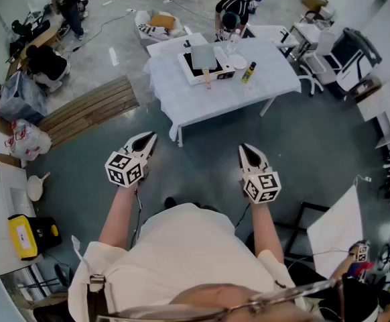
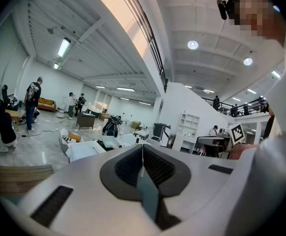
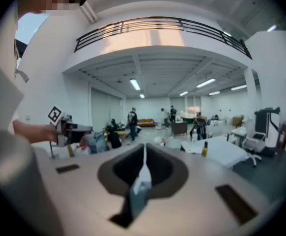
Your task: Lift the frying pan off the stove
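The frying pan (image 1: 204, 57) sits on a white stove (image 1: 196, 72) on a white-clothed table (image 1: 269, 79), its wooden handle pointing toward me. Both grippers are held at chest height over the floor, well short of the table. My left gripper (image 1: 147, 139) is shut and empty; in its own view the left gripper (image 2: 143, 150) shows jaws pressed together, aimed over the distant table (image 2: 84, 150). My right gripper (image 1: 247, 150) is shut as well, with nothing in it; the right gripper (image 3: 144, 150) points across the hall past the table (image 3: 224, 151).
A yellow bottle (image 1: 248, 72) and a white plate (image 1: 237, 61) stand right of the stove. A person (image 1: 232, 11) crouches behind the table, others at the far left (image 1: 66, 2). Wooden boards (image 1: 91, 109) lie left; chairs (image 1: 342, 59) right.
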The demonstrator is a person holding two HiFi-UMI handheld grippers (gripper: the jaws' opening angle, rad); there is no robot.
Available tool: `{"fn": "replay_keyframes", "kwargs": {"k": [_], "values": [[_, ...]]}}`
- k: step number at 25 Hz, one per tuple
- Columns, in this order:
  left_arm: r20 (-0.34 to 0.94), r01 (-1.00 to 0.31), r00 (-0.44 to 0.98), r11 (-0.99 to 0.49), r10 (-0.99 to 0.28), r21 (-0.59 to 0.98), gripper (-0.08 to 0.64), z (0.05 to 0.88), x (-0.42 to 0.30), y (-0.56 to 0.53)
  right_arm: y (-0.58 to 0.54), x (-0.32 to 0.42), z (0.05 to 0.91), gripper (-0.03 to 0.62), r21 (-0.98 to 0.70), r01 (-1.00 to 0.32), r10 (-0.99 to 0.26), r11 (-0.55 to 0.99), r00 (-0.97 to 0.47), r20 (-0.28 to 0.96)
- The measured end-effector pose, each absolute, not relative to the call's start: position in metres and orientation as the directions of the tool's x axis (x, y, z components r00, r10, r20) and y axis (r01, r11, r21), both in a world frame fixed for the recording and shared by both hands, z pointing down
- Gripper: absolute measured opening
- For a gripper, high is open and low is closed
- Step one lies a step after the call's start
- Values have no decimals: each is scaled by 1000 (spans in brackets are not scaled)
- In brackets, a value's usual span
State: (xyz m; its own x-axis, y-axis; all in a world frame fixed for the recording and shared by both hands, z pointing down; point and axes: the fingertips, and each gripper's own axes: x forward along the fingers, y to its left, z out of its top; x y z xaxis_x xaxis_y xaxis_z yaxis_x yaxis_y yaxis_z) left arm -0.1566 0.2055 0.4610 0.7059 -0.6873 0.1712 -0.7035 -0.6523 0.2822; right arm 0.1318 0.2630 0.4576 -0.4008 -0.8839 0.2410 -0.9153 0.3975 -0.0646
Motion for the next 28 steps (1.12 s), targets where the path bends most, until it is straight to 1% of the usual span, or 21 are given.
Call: {"fn": "replay_keyframes", "kwargs": {"k": [16, 28], "values": [[179, -686, 723, -665, -667, 294, 34, 470, -168, 199, 259, 113, 456, 38, -64, -919, -887, 390, -394, 243], [210, -647, 761, -699, -613, 304, 34, 486, -188, 181, 249, 87, 473, 38, -79, -937, -896, 340, -348, 275]]}}
